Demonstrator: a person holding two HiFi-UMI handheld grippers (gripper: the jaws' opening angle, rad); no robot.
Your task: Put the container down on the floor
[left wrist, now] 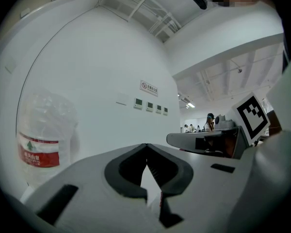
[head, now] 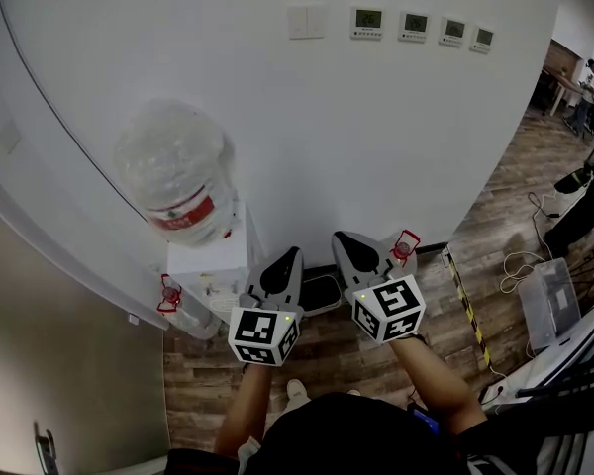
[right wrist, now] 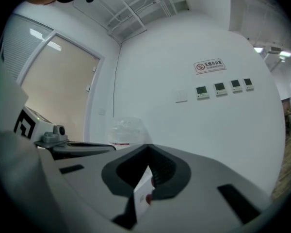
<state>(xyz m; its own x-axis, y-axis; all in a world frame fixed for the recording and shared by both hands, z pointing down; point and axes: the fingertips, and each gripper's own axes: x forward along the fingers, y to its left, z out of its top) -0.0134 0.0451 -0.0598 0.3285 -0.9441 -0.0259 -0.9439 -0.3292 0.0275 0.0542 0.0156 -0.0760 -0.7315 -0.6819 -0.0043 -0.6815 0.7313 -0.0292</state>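
Left gripper (head: 296, 253) has its jaws brought together, tips meeting with nothing between them, as its own view shows (left wrist: 145, 146). Just beside it, the right gripper (head: 340, 237) is closed the same way and equally empty (right wrist: 148, 147). Both are held out level in front of the person, side by side, each with its marker cube toward the camera, above the wooden floor (head: 376, 364)

The container (head: 178, 171), a big clear water bottle with a red label, sits neck-down on top of a white dispenser (head: 213, 265) that stands against the white wall (head: 376, 137). It is off to the left of the left gripper and beyond it, and neither gripper touches it. In the left gripper view it stands at the left edge (left wrist: 41, 140); in the right gripper view it shows small, past the other gripper's body (right wrist: 125, 132)

A row of four small control panels (head: 423, 26) and a light switch (head: 307, 21) are mounted high on the wall. A strip of yellow and black tape (head: 467, 310) runs along the floor to the right
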